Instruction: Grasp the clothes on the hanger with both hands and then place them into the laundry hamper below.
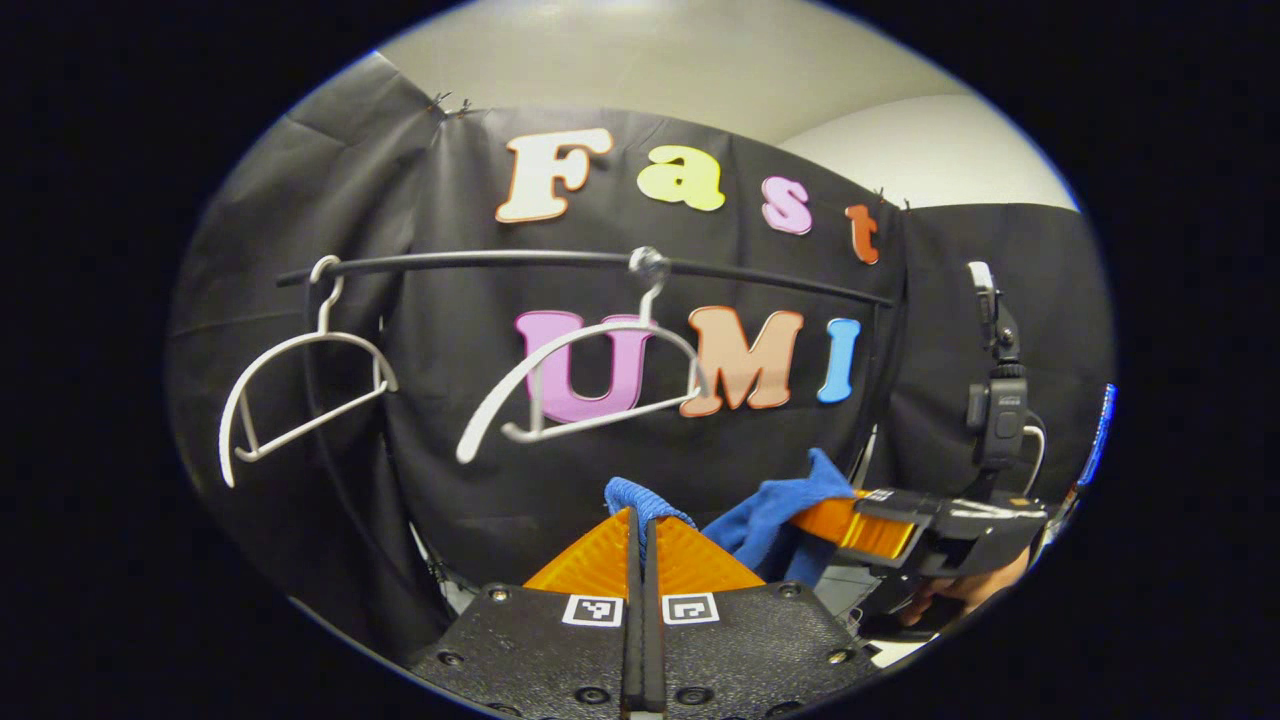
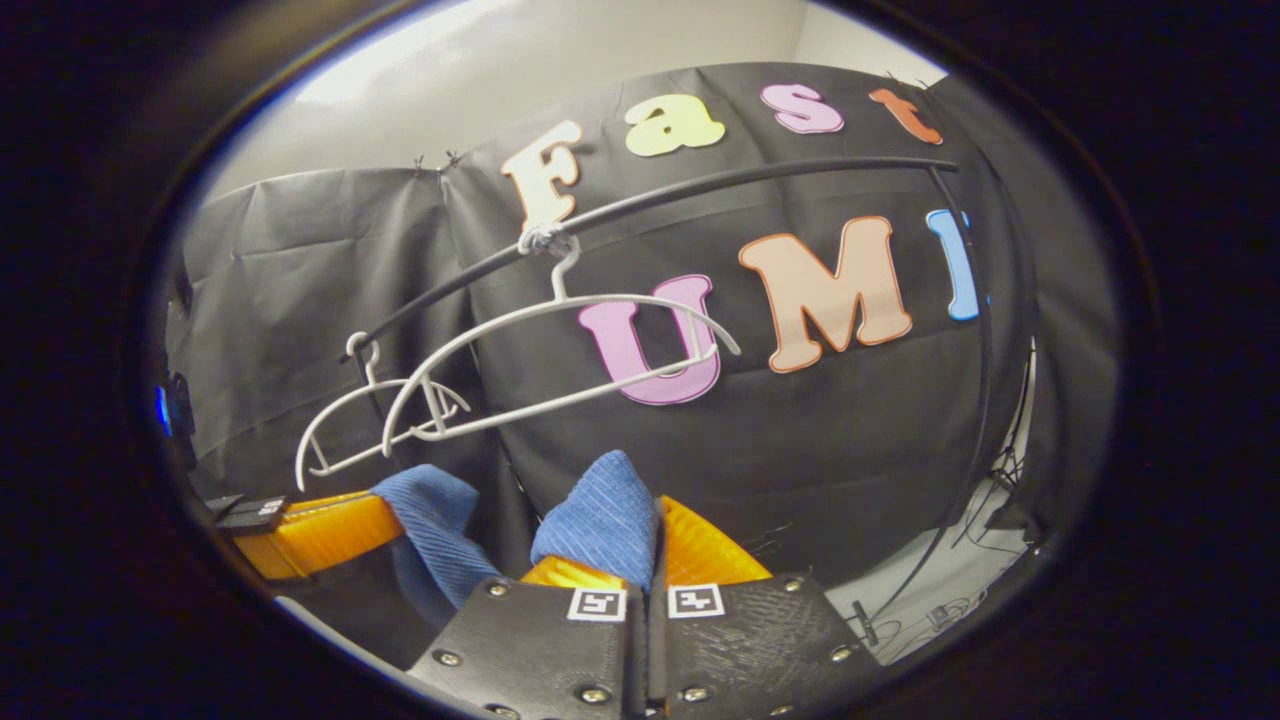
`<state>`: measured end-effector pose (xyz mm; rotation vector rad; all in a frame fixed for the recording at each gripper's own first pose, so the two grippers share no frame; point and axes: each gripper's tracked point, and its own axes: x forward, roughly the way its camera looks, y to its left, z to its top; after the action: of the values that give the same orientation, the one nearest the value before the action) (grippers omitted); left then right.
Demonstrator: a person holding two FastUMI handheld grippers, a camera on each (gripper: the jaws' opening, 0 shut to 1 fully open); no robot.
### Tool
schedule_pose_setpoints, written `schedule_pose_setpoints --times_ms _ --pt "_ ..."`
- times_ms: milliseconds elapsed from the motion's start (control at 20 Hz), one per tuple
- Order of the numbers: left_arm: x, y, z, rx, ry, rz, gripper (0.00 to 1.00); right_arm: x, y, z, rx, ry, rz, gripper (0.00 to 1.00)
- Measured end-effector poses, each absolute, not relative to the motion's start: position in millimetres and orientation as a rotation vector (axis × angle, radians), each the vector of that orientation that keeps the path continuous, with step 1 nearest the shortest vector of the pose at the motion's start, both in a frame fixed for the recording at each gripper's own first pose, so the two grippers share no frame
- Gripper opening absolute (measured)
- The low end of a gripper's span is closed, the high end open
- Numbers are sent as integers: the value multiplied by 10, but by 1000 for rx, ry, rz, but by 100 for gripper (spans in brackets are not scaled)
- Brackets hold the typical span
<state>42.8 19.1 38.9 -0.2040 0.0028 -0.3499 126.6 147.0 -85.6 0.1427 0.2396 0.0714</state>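
A blue garment [image 1: 768, 522] hangs between both grippers, off the hangers. My left gripper [image 1: 643, 520] is shut on one edge of it, a blue fold sticking up between the fingers. My right gripper [image 2: 650, 515] is shut on another part of the blue garment [image 2: 603, 520]. In the left gripper view the right gripper [image 1: 835, 520] and the hand holding it sit at lower right. In the right gripper view the left gripper [image 2: 385, 515] shows at lower left with blue cloth in it. Two bare white hangers [image 1: 585, 385] [image 1: 300, 390] hang on the black rail [image 1: 600, 262].
The black rail [image 2: 700, 190] runs across in front of the black cloth wall, with a thin upright post [image 2: 985, 350] at its right end. Pale floor with cables [image 2: 940, 600] lies at lower right. The hamper is below the views.
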Motion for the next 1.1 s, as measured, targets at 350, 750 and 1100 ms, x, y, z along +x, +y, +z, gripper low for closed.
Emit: schedule_pose_setpoints --times_ms 350,750,1100 --pt "451 -261 754 -198 -56 -425 0 1275 1363 -543 218 188 58 1" --pt "1054 -456 545 -169 -21 -474 0 1784 1244 -853 195 222 32 1" --pt "1786 -517 182 -101 -9 -465 0 2413 1103 -1222 230 281 17 1"
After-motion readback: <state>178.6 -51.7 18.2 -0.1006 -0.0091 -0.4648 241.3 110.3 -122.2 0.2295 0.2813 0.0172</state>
